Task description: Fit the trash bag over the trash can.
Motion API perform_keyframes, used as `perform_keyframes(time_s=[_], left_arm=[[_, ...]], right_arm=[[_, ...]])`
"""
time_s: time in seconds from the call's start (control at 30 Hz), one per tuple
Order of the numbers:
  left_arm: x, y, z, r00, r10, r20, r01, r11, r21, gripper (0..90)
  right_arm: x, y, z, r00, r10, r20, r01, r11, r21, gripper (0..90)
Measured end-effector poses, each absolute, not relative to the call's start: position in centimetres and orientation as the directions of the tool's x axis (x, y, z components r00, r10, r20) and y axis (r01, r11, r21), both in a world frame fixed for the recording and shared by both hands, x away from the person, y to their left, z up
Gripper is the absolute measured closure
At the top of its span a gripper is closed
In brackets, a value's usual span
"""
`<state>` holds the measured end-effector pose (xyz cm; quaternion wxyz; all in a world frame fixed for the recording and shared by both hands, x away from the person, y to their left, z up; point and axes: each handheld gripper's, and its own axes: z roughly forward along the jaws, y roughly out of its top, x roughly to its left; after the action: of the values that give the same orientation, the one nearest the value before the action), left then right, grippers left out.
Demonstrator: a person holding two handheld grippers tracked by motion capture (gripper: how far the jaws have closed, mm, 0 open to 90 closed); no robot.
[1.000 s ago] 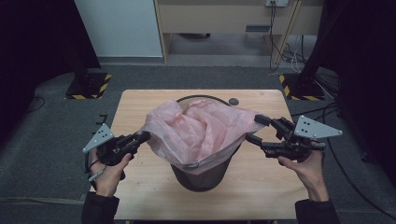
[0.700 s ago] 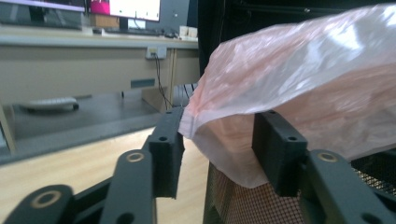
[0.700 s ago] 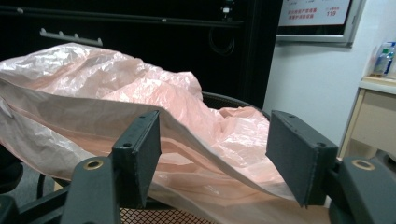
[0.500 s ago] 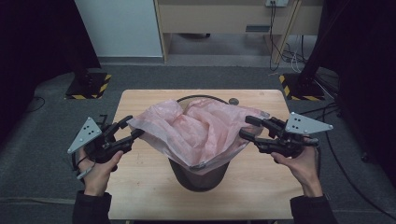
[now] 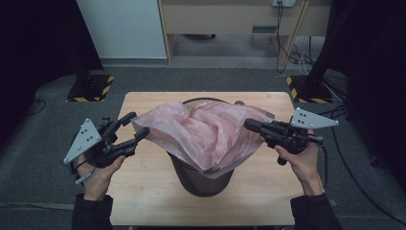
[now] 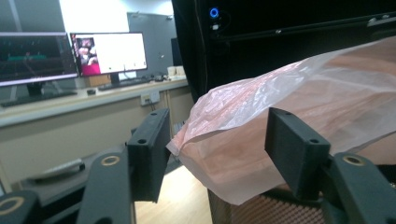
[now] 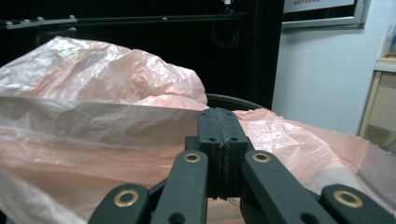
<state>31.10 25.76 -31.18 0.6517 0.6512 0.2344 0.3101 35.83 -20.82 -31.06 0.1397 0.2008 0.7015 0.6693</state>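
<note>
Bag (image 5: 206, 134) sits draped over the bin (image 5: 203, 179) mid-tabletop, not yet tucked round the rim. My right claw (image 5: 250, 125) is clamped tight on the bag's right edge, prob. to anchor it. Left claw (image 5: 138, 125) is wide open w/ the bag's left corner between its jaws, nothing gripped; I'd say it's lined up to pinch so I can stretch the mouth over the bin.

One thin, crinkled pink plastic bag (image 5: 206, 132) was there, draped over one dark round mesh waste bin (image 5: 201, 175). One pale wooden surface (image 5: 143, 191) carried them. Two black hand-held grippers were in use, the left gripper (image 5: 134, 127) and the right gripper (image 5: 249, 125), each with two fingers. Two yellow-and-black striped stand bases (image 5: 91, 88) sat on the floor. Two lit monitors (image 6: 109, 51) stood on a far desk.
</note>
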Motion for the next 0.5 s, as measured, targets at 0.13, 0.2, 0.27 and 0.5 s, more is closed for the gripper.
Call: perform_keyframes(time_s=[0.13, 0.2, 0.27, 0.5], left_arm=[[31.3, 25.5, -30.8, 0.711, 0.695, 0.108, -0.119, -0.033, 0.992, 47.2], [31.5, 25.2, -30.9, 0.718, 0.688, 0.108, -0.115, -0.036, 0.993, 52.7], [31.6, 24.9, -31.1, 0.733, 0.673, 0.103, -0.106, -0.036, 0.994, 59.2], [32.0, 24.3, -31.5, 0.752, 0.659, 0.03, -0.031, -0.009, 0.999, 88.0]], right_arm=[[36.2, -20.7, -31.1, -0.873, 0.48, 0.084, 0.106, 0.019, 0.994, 90.0], [36.3, -20.6, -31.1, -0.87, 0.486, 0.089, 0.113, 0.019, 0.993, 90.0], [36.4, -20.5, -31.2, -0.864, 0.495, 0.094, 0.116, 0.015, 0.993, 90.0], [36.8, -20.5, -31.1, -0.837, 0.535, 0.113, 0.128, -0.009, 0.992, 90.0]])
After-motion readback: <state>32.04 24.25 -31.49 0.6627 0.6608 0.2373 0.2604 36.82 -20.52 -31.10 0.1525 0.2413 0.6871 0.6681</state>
